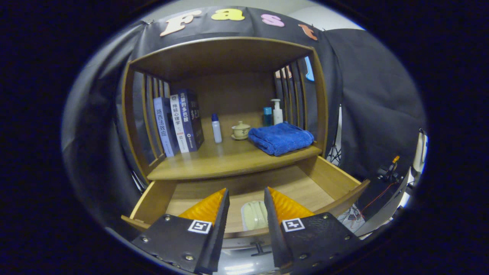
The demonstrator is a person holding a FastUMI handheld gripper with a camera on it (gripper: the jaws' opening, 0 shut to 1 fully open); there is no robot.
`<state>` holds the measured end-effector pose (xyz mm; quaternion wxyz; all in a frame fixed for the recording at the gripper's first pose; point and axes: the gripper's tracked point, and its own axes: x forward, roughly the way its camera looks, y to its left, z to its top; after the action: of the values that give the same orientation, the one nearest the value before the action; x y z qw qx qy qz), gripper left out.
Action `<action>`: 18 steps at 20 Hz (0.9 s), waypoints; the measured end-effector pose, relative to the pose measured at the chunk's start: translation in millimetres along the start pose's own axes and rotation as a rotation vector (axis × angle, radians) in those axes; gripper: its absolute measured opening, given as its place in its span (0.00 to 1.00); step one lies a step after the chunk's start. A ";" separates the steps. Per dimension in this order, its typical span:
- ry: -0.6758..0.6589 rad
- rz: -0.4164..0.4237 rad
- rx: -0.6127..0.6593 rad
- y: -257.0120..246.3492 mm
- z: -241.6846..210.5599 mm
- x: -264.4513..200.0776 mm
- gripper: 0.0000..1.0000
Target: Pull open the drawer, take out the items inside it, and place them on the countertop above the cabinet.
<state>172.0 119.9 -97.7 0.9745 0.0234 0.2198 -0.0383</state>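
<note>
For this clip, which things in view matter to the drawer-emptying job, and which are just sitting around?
Job:
- drawer, pulled open
- pale item inside it, between the open tongs
- countertop, where items go

Lying about:
- blue towel
- books
- small white bottle
- lidded cup
- pump bottle
- blue bottle

Worktop [229, 166] above cabinet carried upright books [179, 124], small bottle [216, 128], lidded cup [241, 130], folded blue towel [280, 138], two bottles [273, 113] behind towel.

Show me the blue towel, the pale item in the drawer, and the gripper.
blue towel [282, 138], gripper view, top fold.
pale item [255, 215], gripper view, its middle, between the fingers.
gripper [246, 198], gripper view, open gap between fingertips.
</note>
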 end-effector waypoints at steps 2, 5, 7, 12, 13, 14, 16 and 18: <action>0.091 -0.037 -0.027 0.8 -7.7 15.1 0.53; 0.242 -0.065 -0.042 4.7 -22.9 34.9 0.53; 0.327 -0.086 -0.055 4.0 -35.9 47.4 0.53; 0.505 -0.103 -0.153 -6.2 -69.9 70.0 0.54; 0.524 -0.094 -0.167 -6.7 -74.3 74.0 0.53; 0.539 -0.085 -0.177 -7.6 -81.3 80.1 0.53; 0.576 -0.067 -0.185 -8.0 -94.3 86.2 0.53; 0.593 -0.061 -0.188 -11.3 -103.2 89.4 0.53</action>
<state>207.5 109.3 -229.6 0.8641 -0.0633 0.4978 -0.0387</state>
